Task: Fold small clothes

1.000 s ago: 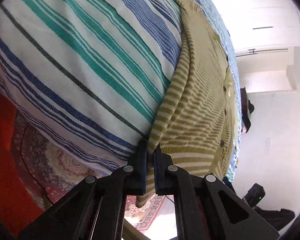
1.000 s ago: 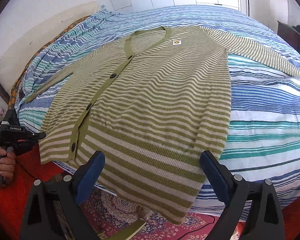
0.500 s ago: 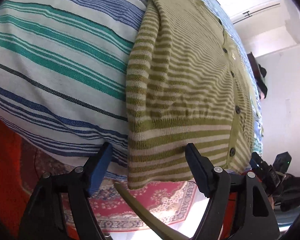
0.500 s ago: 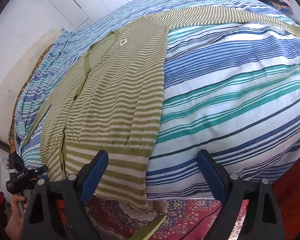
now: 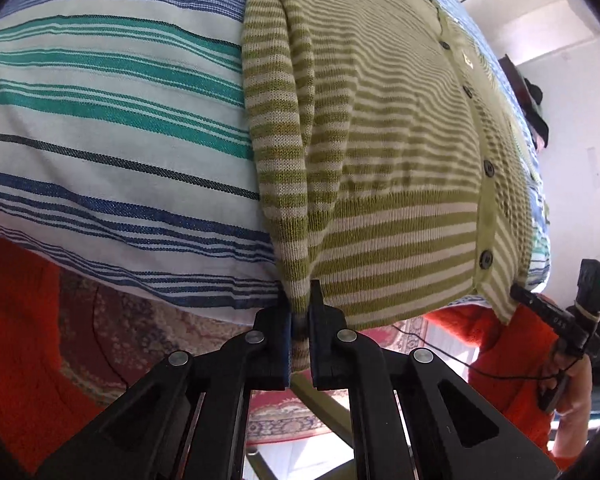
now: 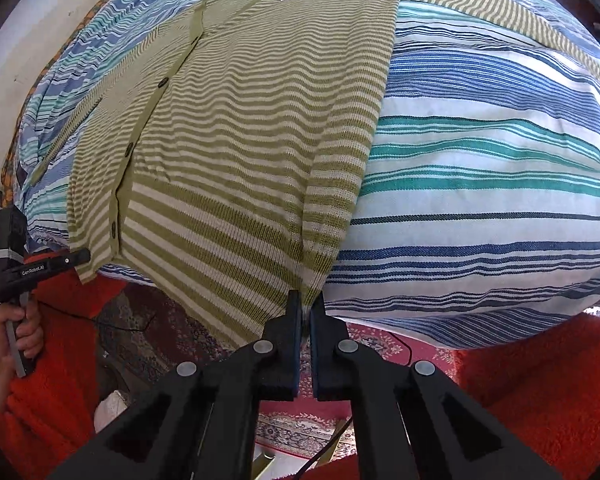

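Pinching cardigan (image 6: 236,128) hem, both claws; collar label in R view only.

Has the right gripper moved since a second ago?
Yes: the right gripper went right along the bed, from mid-hem to the cardigan corner, now shut on it.

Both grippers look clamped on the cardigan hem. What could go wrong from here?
Left gripper and right gripper each pinch only the cardigan hem's very edge, so knit may slip out. The hem overhangs the bed; a slip could drop it toward the rug. The outstretched sleeve may drag crooked.
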Available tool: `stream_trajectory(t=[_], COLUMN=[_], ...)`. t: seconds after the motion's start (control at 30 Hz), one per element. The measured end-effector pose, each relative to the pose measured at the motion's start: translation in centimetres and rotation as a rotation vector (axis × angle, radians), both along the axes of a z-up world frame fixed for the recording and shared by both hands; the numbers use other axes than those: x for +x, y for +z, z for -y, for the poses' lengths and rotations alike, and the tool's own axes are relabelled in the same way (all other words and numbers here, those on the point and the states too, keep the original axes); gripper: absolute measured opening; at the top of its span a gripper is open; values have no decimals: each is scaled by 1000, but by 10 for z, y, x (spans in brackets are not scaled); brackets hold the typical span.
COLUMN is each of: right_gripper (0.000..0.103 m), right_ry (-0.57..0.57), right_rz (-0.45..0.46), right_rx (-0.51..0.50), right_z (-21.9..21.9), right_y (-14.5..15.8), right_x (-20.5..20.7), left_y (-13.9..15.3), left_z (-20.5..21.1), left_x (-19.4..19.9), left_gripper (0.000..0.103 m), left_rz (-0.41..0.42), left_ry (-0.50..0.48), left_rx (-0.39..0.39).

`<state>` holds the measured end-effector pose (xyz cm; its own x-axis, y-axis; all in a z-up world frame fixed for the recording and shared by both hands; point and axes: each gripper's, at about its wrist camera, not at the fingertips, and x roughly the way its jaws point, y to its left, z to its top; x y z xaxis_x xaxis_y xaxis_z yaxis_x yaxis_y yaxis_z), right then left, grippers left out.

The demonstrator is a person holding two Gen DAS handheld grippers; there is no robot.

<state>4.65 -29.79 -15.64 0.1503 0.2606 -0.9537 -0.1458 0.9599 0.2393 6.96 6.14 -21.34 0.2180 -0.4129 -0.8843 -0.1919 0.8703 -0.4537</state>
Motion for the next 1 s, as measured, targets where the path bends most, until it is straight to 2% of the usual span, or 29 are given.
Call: stream_trajectory(t=[0.13, 0.23, 0.27, 0.33, 0.37, 0.4, 0.47, 0.53, 0.63, 0.67, 0.77, 0.83, 0.87, 0.9, 0.93, 0.97, 1.0], right_gripper=[3, 4, 11, 38, 65, 70, 70, 70, 70, 70, 70, 70, 70, 71, 71, 71, 71], right_ry=[5, -25, -31, -33, -43, -63, -114, -130, -34, 1, 59, 79, 92, 108, 122, 126, 134], right_rz=[-2, 32, 38, 39, 54, 92, 197, 306, 424, 447, 456, 445, 410, 335, 253, 257, 298], right_rx=[-54, -43, -35, -35, -34, -42, -78, -116, -105, -88, 1, 23, 12, -15, -39, -38, -26], right_z=[-6, -5, -4, -3, 0, 5, 13, 13, -10, -20, -49, -64, -70, -76, -79, -77, -75], right_y=[-11, -11, -10, -4, 1, 10, 34, 57, 79, 82, 73, 54, 39, 16, -7, -16, -16], right_x=[3, 5, 5, 1, -3, -7, -14, -18, -15, -11, 9, 22, 28, 33, 35, 32, 26], left_y=[-2, -1, 2, 17, 28, 39, 61, 79, 96, 97, 92, 73, 59, 43, 33, 30, 29], left_z=[-2, -3, -3, -10, -15, -22, -32, -29, 1, 11, 56, 86, 100, 113, 127, 134, 137], left_x=[-2, -2, -4, -12, -17, -22, -33, -36, -19, -7, 26, 43, 48, 52, 47, 39, 30], left_gripper=[6, 20, 35, 56, 61, 62, 68, 72, 81, 81, 81, 81, 81, 81, 83, 84, 84], left_rz=[-3, 2, 2, 35, 67, 99, 159, 227, 324, 340, 388, 381, 355, 309, 291, 337, 378], left_ry=[1, 18, 23, 61, 99, 142, 230, 249, 129, 81, -69, -148, -189, -236, -268, -284, -297], left_rx=[38, 76, 90, 129, 154, 177, 218, 251, 296, 305, 305, 334, 340, 346, 390, 449, 482])
